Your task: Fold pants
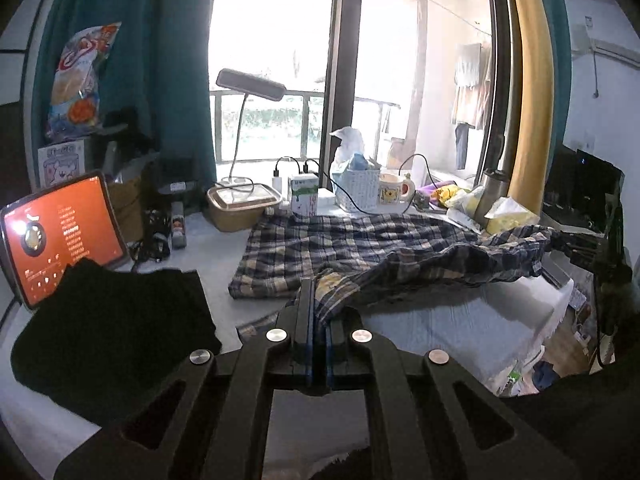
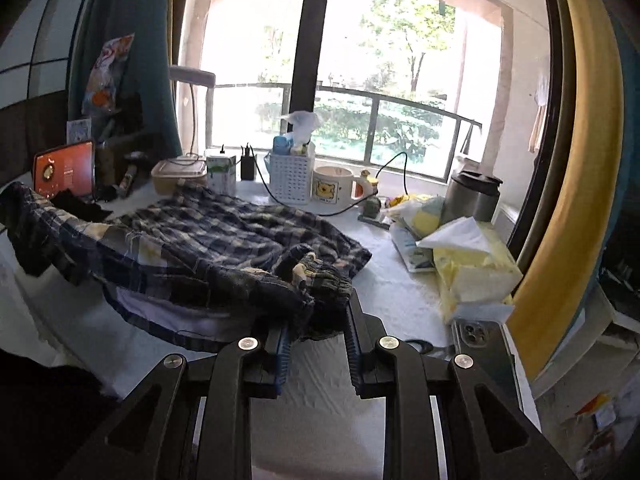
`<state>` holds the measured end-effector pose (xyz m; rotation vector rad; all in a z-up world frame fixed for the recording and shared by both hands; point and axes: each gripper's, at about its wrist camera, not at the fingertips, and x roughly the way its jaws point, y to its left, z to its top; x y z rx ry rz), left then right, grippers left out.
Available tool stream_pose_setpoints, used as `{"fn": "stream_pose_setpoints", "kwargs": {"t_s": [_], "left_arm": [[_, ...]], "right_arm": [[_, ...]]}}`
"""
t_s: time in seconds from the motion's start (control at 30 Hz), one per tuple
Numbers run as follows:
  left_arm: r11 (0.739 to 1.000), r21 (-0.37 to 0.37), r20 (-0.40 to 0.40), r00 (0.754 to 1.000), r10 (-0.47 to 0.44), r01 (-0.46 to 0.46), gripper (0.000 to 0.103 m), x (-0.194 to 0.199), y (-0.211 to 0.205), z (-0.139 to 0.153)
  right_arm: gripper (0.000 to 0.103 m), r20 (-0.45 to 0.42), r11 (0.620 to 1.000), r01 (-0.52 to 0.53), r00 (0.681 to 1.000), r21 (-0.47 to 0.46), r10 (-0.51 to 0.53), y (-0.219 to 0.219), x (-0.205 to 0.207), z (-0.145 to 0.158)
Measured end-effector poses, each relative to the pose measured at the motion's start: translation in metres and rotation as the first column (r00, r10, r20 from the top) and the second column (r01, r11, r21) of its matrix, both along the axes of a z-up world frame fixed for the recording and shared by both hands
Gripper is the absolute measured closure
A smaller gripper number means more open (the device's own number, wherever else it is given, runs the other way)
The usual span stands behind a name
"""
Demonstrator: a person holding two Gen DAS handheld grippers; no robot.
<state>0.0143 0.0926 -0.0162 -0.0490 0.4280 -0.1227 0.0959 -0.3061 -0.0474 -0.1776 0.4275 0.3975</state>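
Blue and cream plaid pants (image 1: pixel 340 240) lie partly spread on the white-covered table (image 1: pixel 440 328), and their near edge is lifted off it. My left gripper (image 1: pixel 318 304) is shut on one end of that lifted edge, with the cloth pinched thin between its pads. In the right wrist view the pants (image 2: pixel 224 236) sag between the two held ends. My right gripper (image 2: pixel 318 316) is shut on a thick bunched wad of the fabric, so its fingers (image 2: pixel 354 332) stand somewhat apart around it.
A folded black garment (image 1: pixel 112 328) and a tablet with an orange screen (image 1: pixel 60 236) are at the left. Along the window stand a lidded box (image 1: pixel 242 204), a milk carton (image 1: pixel 303 196), a white basket (image 2: pixel 290 180) and a mug (image 2: pixel 336 190). A tissue pack (image 2: pixel 472 264) and a phone (image 2: pixel 476 336) lie at the right.
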Motion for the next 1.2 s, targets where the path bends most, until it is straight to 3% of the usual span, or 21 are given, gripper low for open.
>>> {"fn": "stream_pose_setpoints", "kwargs": {"t_s": [0.23,0.7,1.0,1.2], "left_arm": [[0.999,0.048,0.038,0.999,-0.024,0.022,0.100,0.040,0.002,0.019],[0.986,0.117,0.037,0.992,-0.120,0.115,0.100,0.163,-0.001,0.052],[0.984,0.111,-0.077,0.989,-0.130,0.138,0.100,0.261,0.005,0.027],[0.988,0.092,-0.193,0.976,-0.104,0.123,0.100,0.316,0.016,-0.001]], "right_arm": [[0.079,-0.010,0.997,0.015,1.000,0.070,-0.014,-0.001,0.029,0.010],[0.079,-0.030,0.988,0.120,0.993,0.101,-0.118,-0.001,0.114,0.028],[0.079,-0.120,0.981,0.173,0.979,0.087,-0.162,0.010,0.192,0.011],[0.079,-0.168,0.982,0.172,0.973,0.074,-0.158,0.023,0.237,-0.004]]}}
